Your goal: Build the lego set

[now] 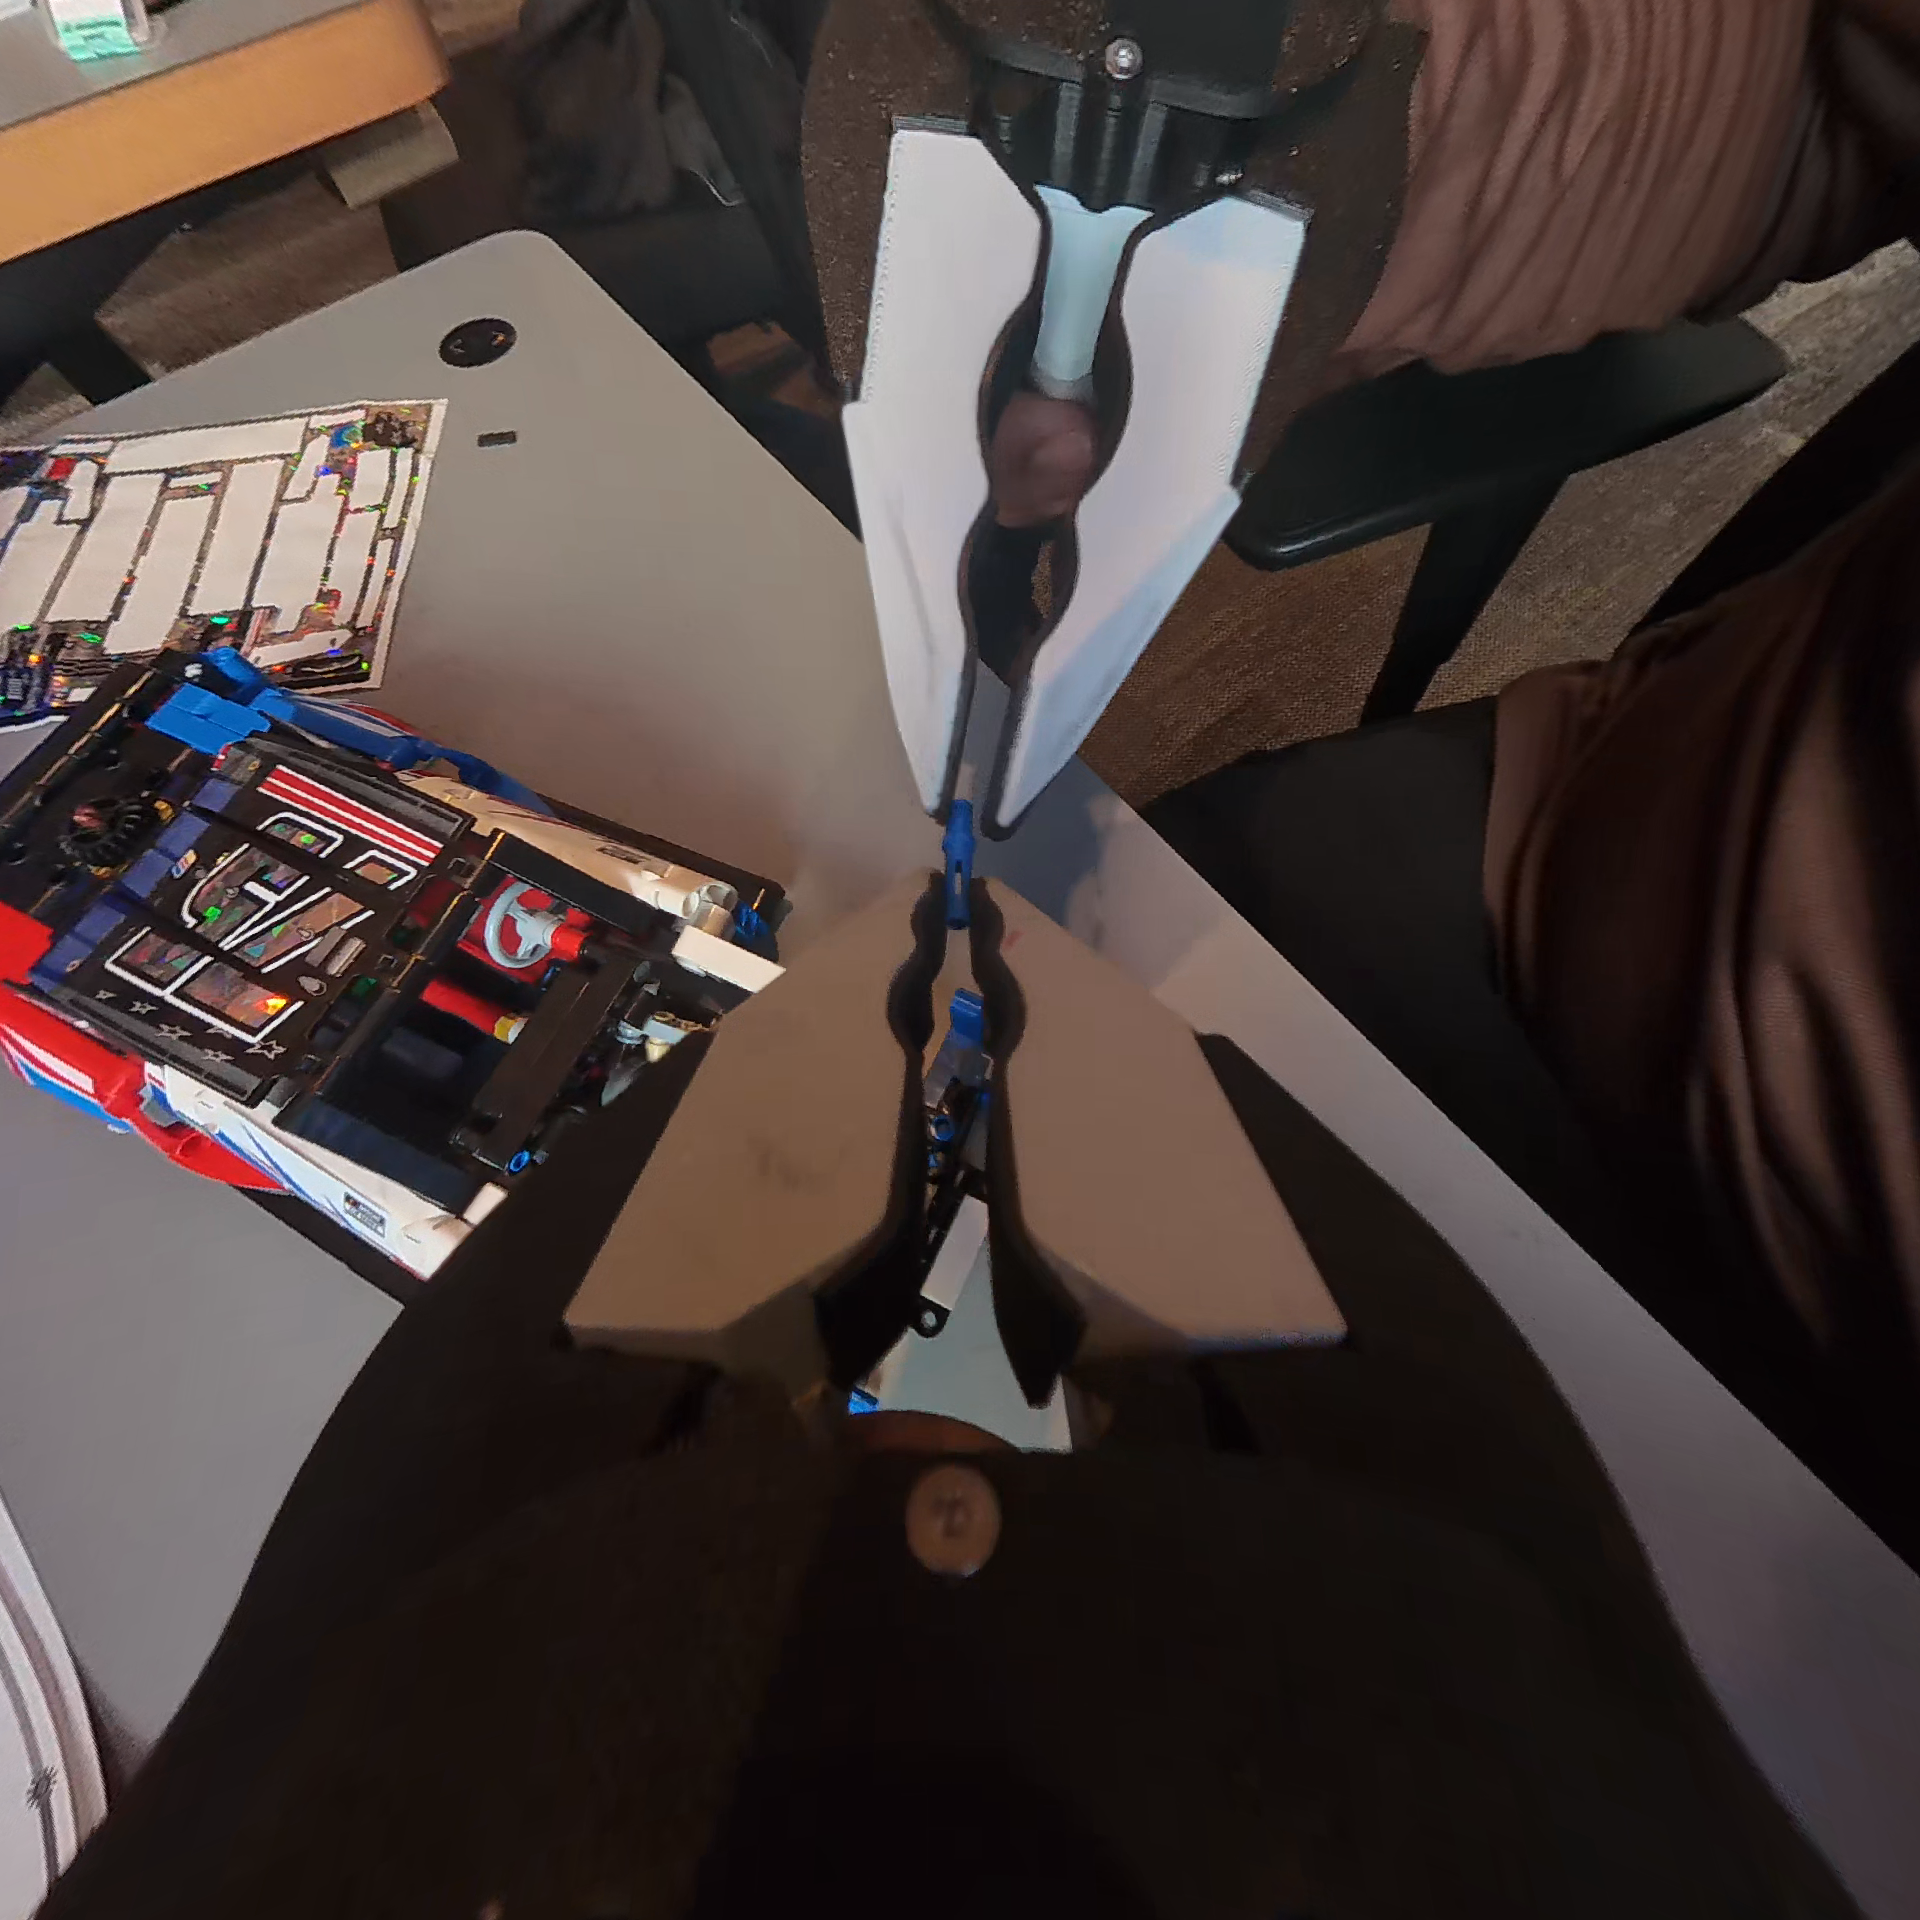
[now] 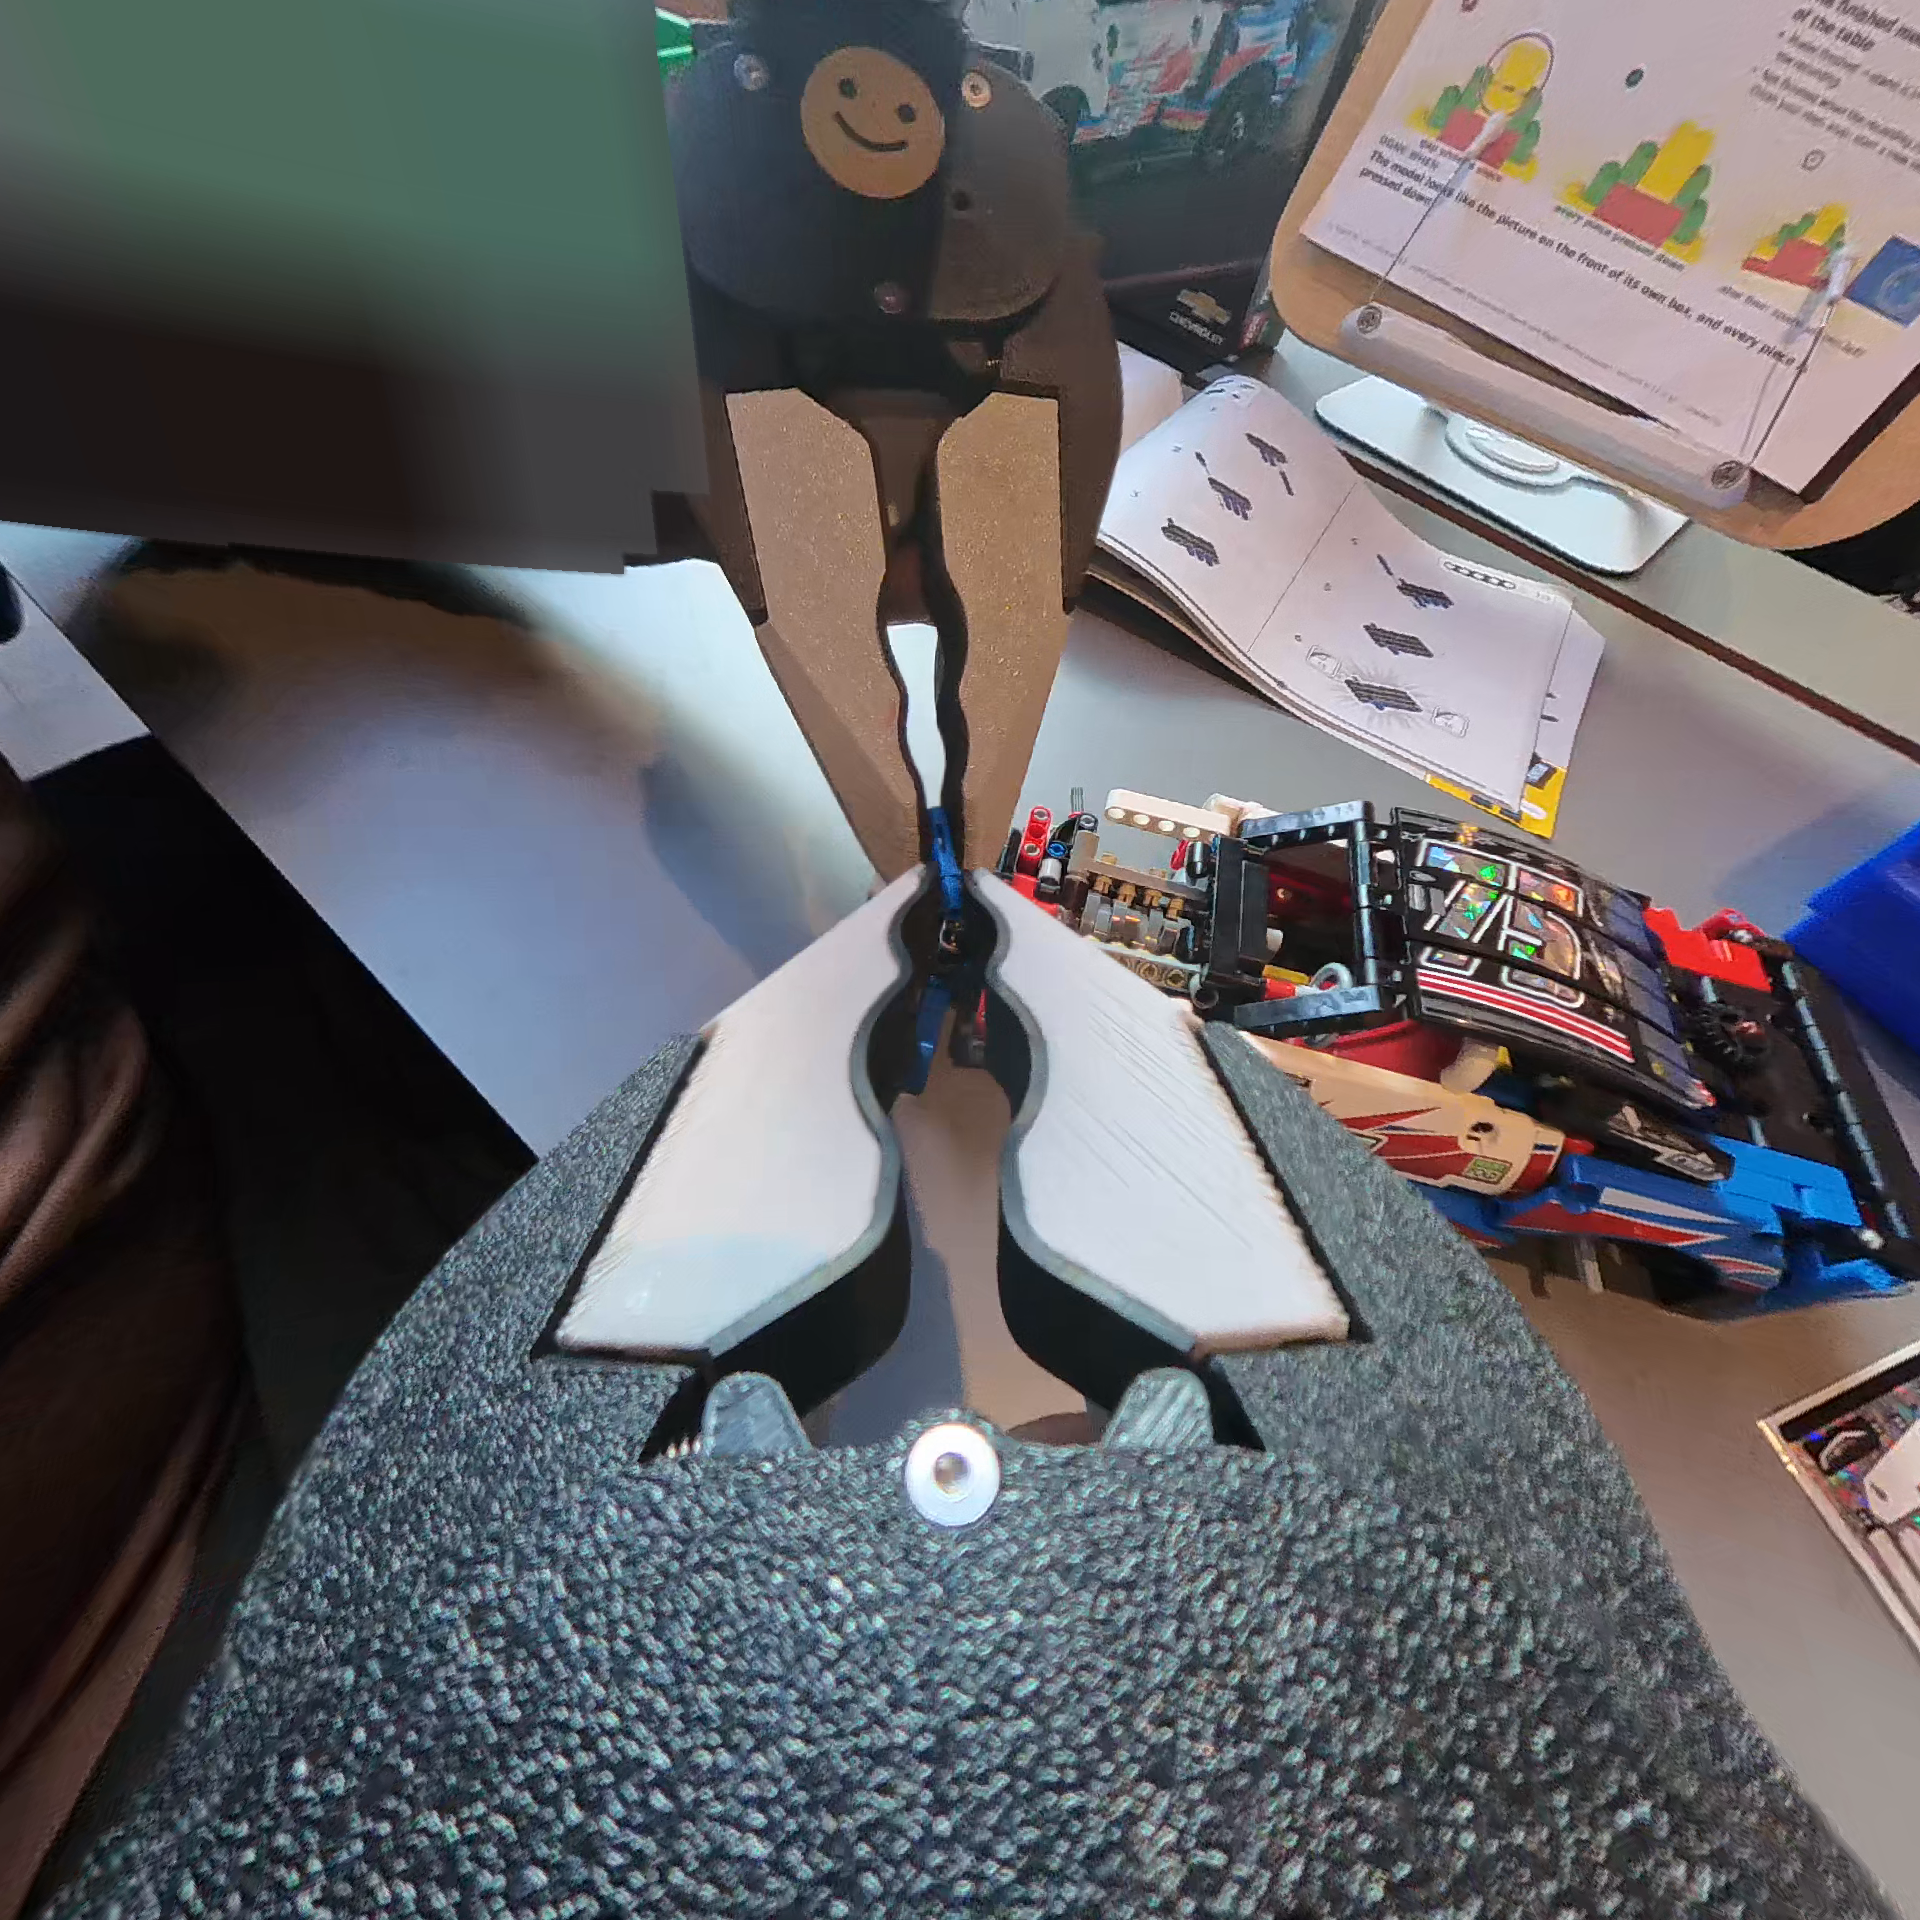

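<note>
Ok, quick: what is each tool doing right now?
Left tool: shut on the blue pin.
Right tool: shut on the same blue pin, other end.

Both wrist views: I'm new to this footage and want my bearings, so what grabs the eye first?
The two tongs meet tip to tip above the grey table, the left tongs and the white-fingered right tongs both pinching one small blue lego pin. Beside them lies the half-built red, white and blue lego race car, with an open instruction booklet behind.

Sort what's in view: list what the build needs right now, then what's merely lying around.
In use: blue pin, left gripper, right gripper, lego car, instruction booklet.

Lying about: sticker sheet, set box, stand with a printed sheet.
</note>
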### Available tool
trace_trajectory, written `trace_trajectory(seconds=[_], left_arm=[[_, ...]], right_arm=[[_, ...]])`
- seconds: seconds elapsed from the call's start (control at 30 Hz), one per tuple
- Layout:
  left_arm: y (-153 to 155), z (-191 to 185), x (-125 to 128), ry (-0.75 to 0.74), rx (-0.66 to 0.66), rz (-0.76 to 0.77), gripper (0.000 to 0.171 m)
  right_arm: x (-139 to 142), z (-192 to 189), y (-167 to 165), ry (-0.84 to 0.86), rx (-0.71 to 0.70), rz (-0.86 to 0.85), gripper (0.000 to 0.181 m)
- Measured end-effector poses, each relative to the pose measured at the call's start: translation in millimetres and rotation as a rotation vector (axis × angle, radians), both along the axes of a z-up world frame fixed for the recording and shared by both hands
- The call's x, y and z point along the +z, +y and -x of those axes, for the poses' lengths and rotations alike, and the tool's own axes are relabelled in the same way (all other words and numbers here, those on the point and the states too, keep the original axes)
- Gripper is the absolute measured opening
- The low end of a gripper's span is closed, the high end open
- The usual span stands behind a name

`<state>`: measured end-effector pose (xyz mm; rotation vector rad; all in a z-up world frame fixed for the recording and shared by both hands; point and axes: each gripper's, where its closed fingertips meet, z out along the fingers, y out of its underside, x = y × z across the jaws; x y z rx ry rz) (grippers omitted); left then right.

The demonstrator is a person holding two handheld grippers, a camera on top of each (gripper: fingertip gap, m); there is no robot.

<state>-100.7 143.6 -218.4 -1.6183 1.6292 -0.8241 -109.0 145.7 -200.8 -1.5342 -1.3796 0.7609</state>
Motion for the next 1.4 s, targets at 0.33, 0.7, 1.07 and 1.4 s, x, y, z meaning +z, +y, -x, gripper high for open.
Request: trace_trajectory(seconds=[0.33,0.7,1.07,1.4], left_arm=[[-5.6,-1.2,2.9,-0.035,-0.047,0.0,0.001],[-7.1,-1.6,5.9,-0.051,-0.053,0.0,0.001],[28.0,26.0,-13.1,0.099,0.122,-0.005,0.021],[47.3,29.3,-42.8,0.227,0.216,-0.056,0.016]], right_arm=[[-6.5,1.8,-5.0,-0.045,0.018,-0.07,0.008],[3.9,0.8,-6.1,-0.014,0.018,-0.131,0.005],[-18.9,-16.1,16.1,0.005,-0.113,-0.063,0.004],[-54.2,-21.9,34.0,-0.04,-0.182,0.024,0.004]])
